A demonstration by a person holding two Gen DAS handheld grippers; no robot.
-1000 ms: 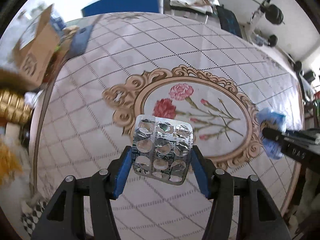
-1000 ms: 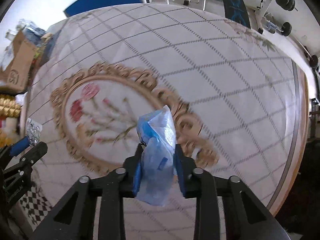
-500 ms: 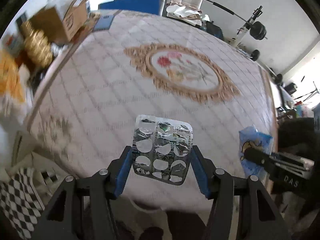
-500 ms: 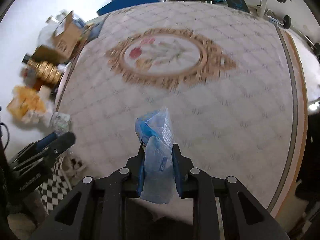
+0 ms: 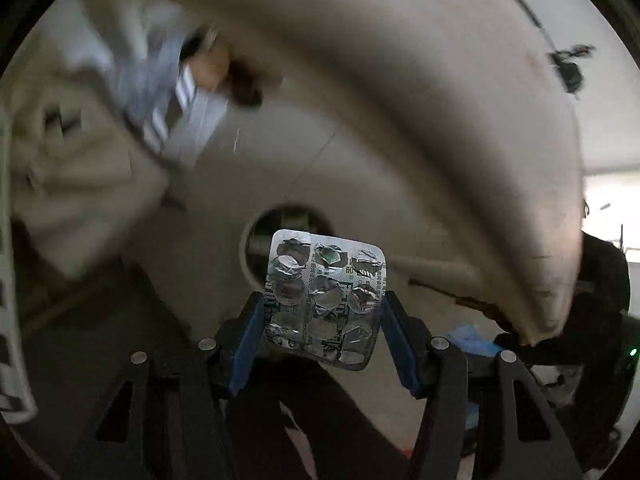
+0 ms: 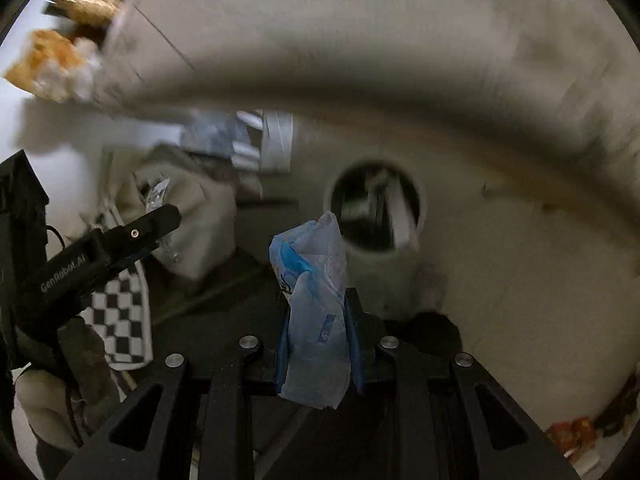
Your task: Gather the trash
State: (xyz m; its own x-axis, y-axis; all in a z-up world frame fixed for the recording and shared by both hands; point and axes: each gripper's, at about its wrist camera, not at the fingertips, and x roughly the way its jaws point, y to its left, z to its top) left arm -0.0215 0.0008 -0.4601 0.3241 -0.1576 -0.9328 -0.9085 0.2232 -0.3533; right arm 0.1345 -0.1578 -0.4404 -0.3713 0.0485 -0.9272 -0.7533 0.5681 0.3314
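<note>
While carried low beside the round opening, held clear of every surface: spent blister pack, clenched upright in the jaws of left gripper, foil cells burst. Likewise blue plastic wrapper, pinched narrow and standing between the jaws of right gripper, just left of that opening. Upright hold judged to suit dropping both pieces in. Opening taken for a bin mouth; contents indistinct. Pale curved mass above it heavily blurred, unidentifiable. Checkered cloth left of opening, partly hidden by left gripper.
</note>
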